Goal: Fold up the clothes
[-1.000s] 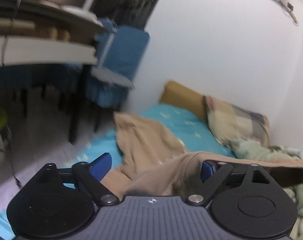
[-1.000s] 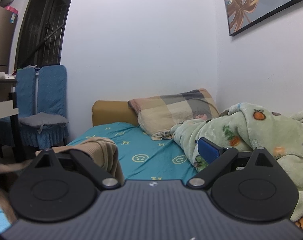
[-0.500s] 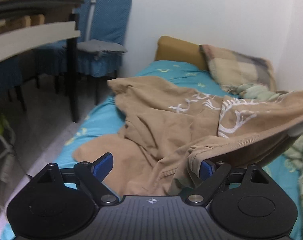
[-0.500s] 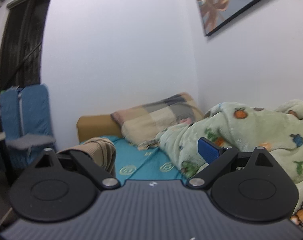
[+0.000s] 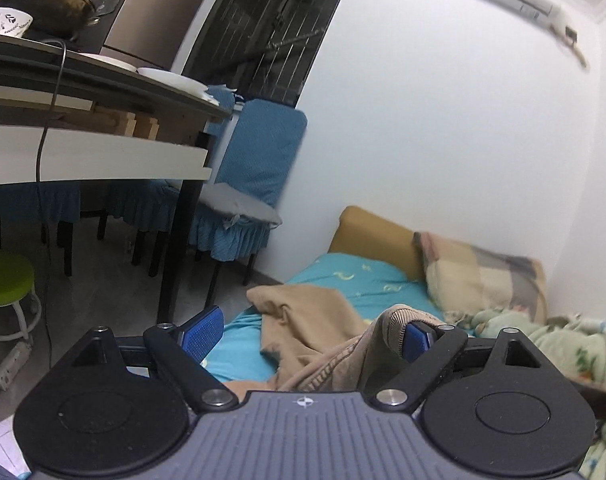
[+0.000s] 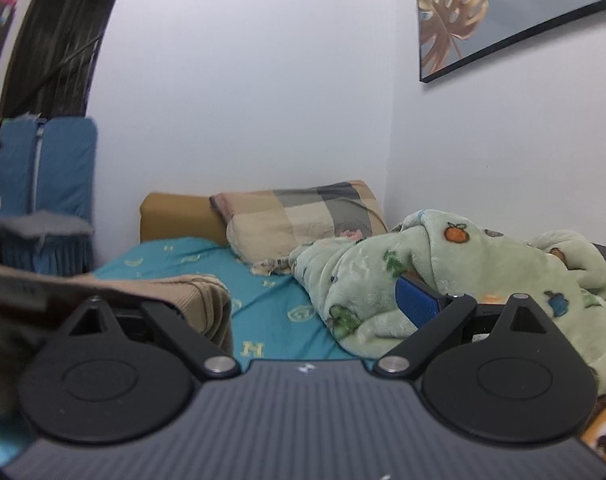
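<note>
tan shirt (image 5: 303, 332) is now sagging lower, draped over both wide-spread grippers, left gripper (image 5: 309, 334) opening, right gripper (image 6: 315, 300) unclenched.

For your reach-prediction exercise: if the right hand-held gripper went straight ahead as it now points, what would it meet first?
Probably the teal bedsheet, between the tan garment and green blanket; depth is unclear.

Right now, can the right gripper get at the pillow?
Probably yes: the pillow lies ahead across open sheet, nothing between. But the shirt is draped over one finger of the right gripper and would drag along.
</note>
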